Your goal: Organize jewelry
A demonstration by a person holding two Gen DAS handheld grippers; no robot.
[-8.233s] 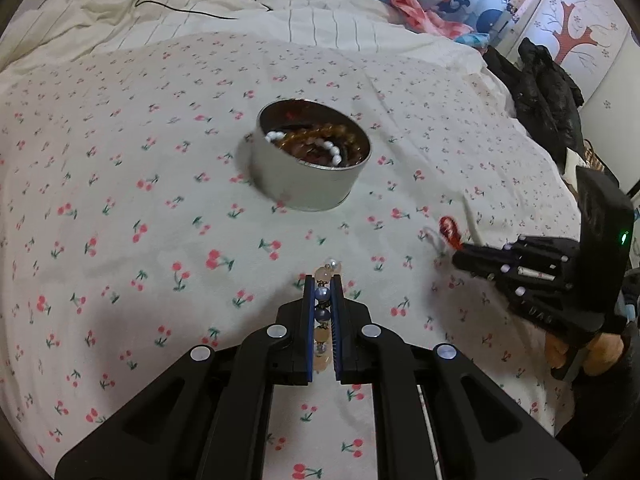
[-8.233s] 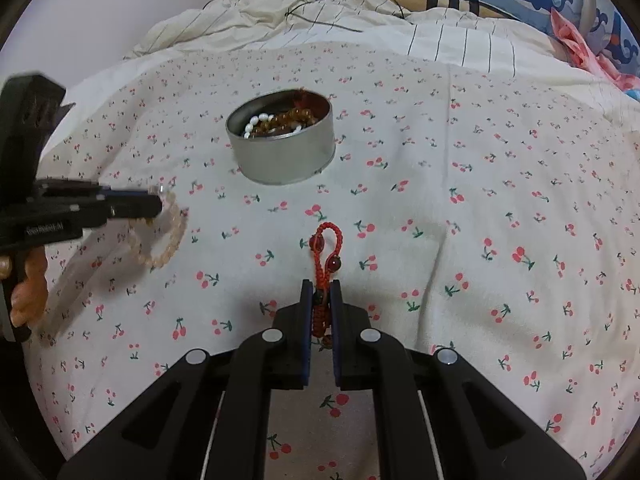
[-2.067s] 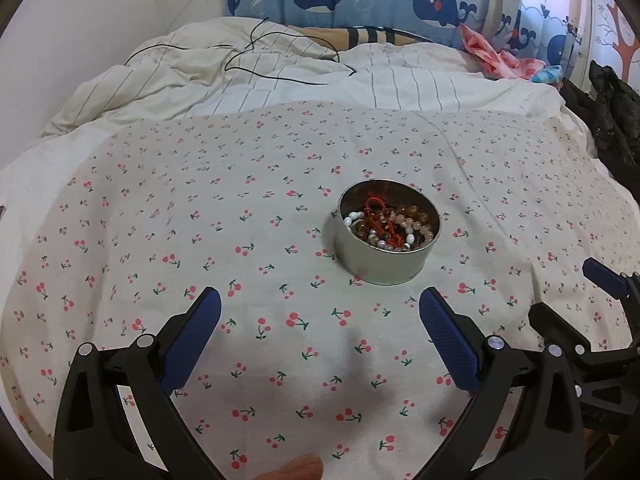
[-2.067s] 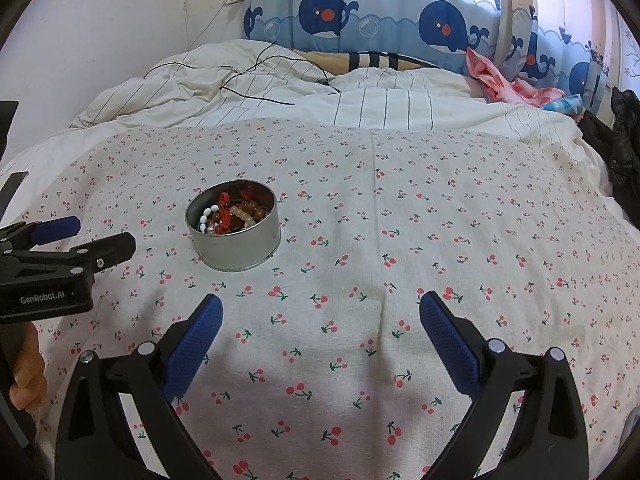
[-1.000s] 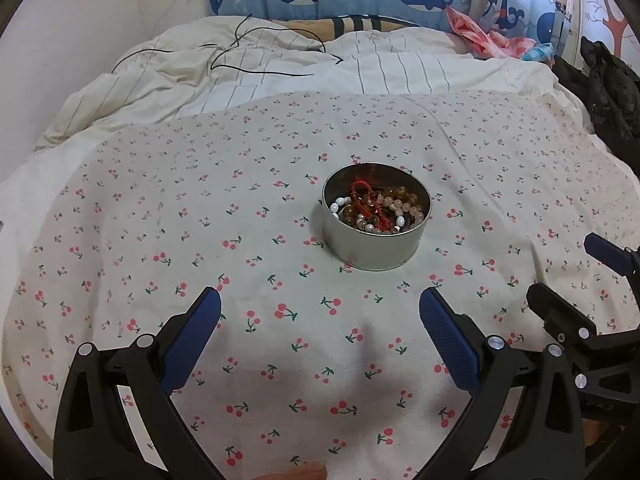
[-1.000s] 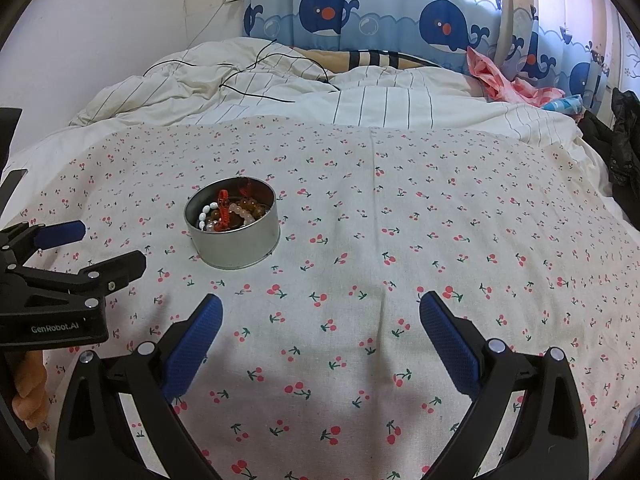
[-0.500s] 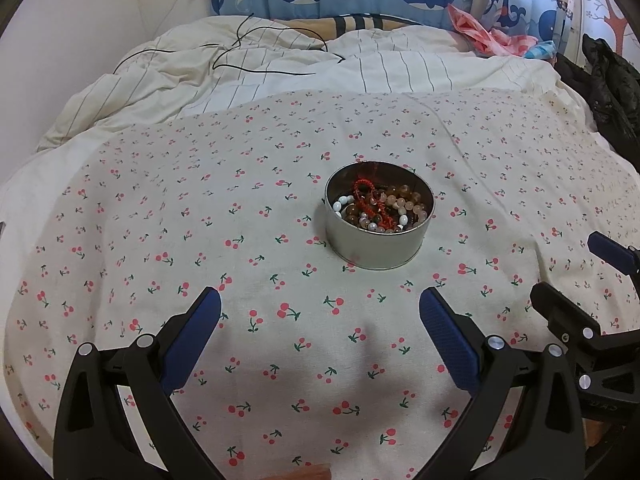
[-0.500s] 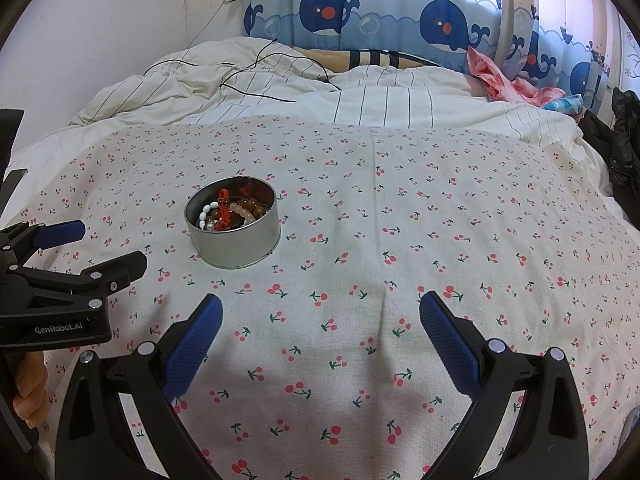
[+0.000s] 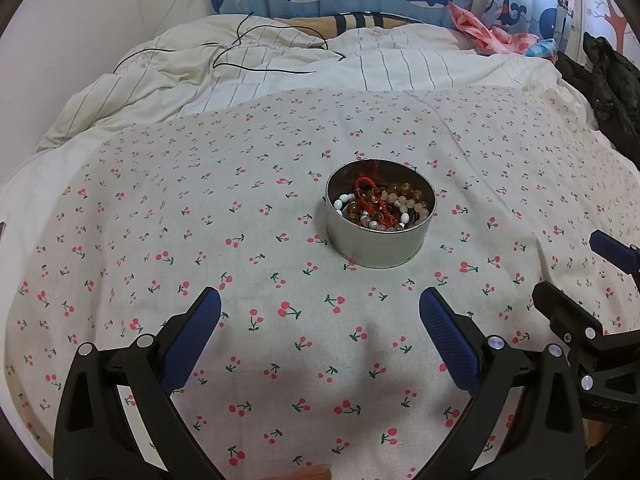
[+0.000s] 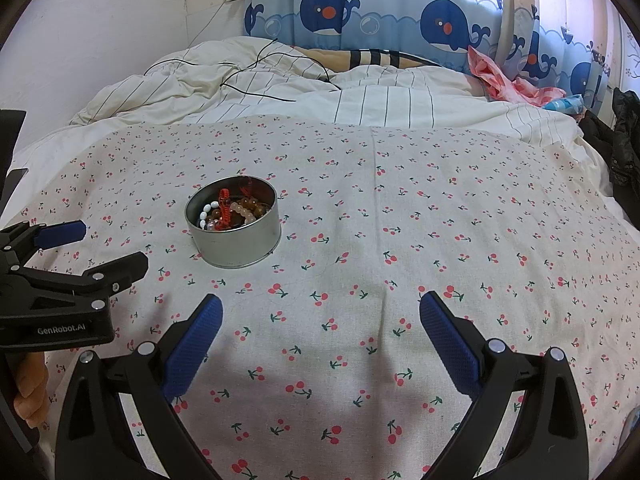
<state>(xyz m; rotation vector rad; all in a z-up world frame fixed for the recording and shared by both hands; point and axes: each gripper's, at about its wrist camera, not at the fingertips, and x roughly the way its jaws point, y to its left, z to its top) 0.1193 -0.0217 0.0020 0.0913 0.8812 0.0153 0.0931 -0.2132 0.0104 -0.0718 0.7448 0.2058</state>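
Silver metal forms the round tin (image 9: 380, 248) that sits on the cherry-print cloth (image 9: 200, 220) spread over the bed. It stands upright, a little right of centre in the left wrist view and left of centre in the right wrist view (image 10: 236, 246). Inside it lies the jewelry: a red cord bracelet (image 9: 370, 196) draped over amber beads (image 9: 404, 192), with a white bead string (image 9: 342, 202) along the left inner wall. From the right wrist view the same red cord (image 10: 223, 206) and white beads (image 10: 205, 213) show against the tin's far and left side.

Both tools are released and hold nothing. The left gripper (image 9: 320, 320) has its blue-padded fingers (image 9: 192, 328) spread wide, well apart, near the viewer and short of the tin. The right gripper (image 10: 320, 320) is likewise spread wide over bare cloth, to the right of the tin and nearer than it. Each tool shows at the edge of the other's view: the right gripper (image 9: 580, 280) at the far right of the left wrist view, the left gripper (image 10: 104, 248) at the left of the right wrist view, its fingers parted and just left of the tin without touching it.

Beyond the cloth lies a striped white duvet (image 10: 360, 96) with a thin black cable (image 10: 256, 68) trailing across it. A whale-print curtain (image 10: 400, 12) hangs at the far side, a pink garment (image 10: 504, 80) at its foot.
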